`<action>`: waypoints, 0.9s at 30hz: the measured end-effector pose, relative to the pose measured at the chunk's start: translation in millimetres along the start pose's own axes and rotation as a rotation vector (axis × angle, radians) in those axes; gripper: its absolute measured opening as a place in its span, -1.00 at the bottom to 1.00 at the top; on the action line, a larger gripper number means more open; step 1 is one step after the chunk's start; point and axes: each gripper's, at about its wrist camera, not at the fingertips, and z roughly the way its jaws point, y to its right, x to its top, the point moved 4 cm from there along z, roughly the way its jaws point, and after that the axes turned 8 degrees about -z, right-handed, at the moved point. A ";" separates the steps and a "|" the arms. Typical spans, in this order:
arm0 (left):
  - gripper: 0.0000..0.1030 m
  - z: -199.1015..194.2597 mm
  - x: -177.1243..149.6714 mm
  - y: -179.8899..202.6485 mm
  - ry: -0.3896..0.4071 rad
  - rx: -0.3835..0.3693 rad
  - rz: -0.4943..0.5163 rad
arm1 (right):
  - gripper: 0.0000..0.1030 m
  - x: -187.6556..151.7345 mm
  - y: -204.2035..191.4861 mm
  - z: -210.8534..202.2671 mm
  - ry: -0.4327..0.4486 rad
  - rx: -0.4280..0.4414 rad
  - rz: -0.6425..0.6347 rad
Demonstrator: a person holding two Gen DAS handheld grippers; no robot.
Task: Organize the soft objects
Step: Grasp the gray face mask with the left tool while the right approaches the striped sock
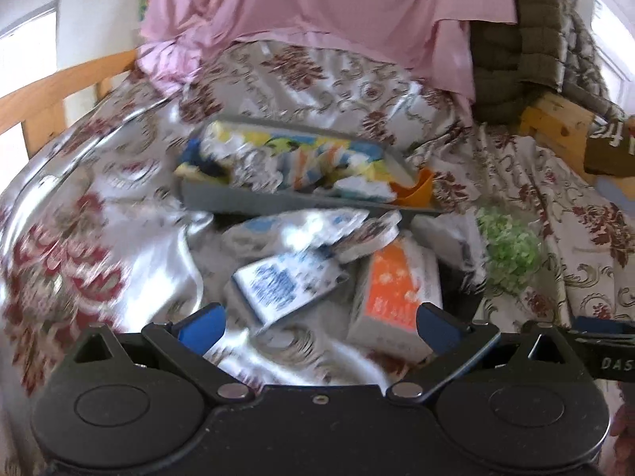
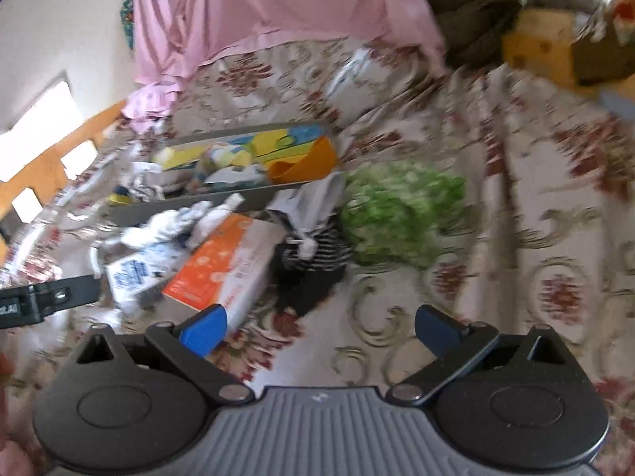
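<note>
Bed, covered by a glossy cream bedspread with dark red flowers; all items lie on it.

Left tongs: spread wide, nothing between the blue tips; they hang over the packet heap at 6 o'clock of the left view.

Right tongs: spread wide, nothing held; bare bedspread shows between the tips. Its left tip overlaps the corner of the orange packet.

Grey tray, at 12 o'clock of the heap: holds a yellow-and-blue printed pack, further small items too blurred to name, and an orange cup at its right end.

Heap just beside the tray's near wall:
- orange-and-white packet, lying tilted, at 1 o'clock of the left tongs;
- white packet with blue print, touching the orange one on its left;
- crumpled white-and-blue wrappers between these and the tray.

Black-and-white striped cloth: at 3 o'clock of the orange packet, touching it.

Green fluffy cloth: at 3 o'clock of the striped cloth, near the tray's right end.

Pink sheet: draped at the far end of the bed, 12 o'clock.

Olive quilted blanket: at 1 o'clock, beside the pink sheet.

Wooden bed rail: at 9 o'clock.
</note>
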 end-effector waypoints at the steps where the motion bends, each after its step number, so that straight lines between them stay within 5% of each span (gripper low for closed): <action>1: 0.98 3.3 3.8 2.9 -0.005 -0.017 0.003 | 0.99 1.8 1.6 4.6 -0.004 0.008 -0.006; 17: 0.98 95.0 66.4 78.0 -0.143 -0.273 0.049 | 0.99 15.6 32.0 53.6 0.037 0.071 0.089; 27: 0.98 155.5 70.1 107.9 -0.271 -0.318 0.095 | 0.99 22.2 16.6 68.0 0.067 0.104 0.005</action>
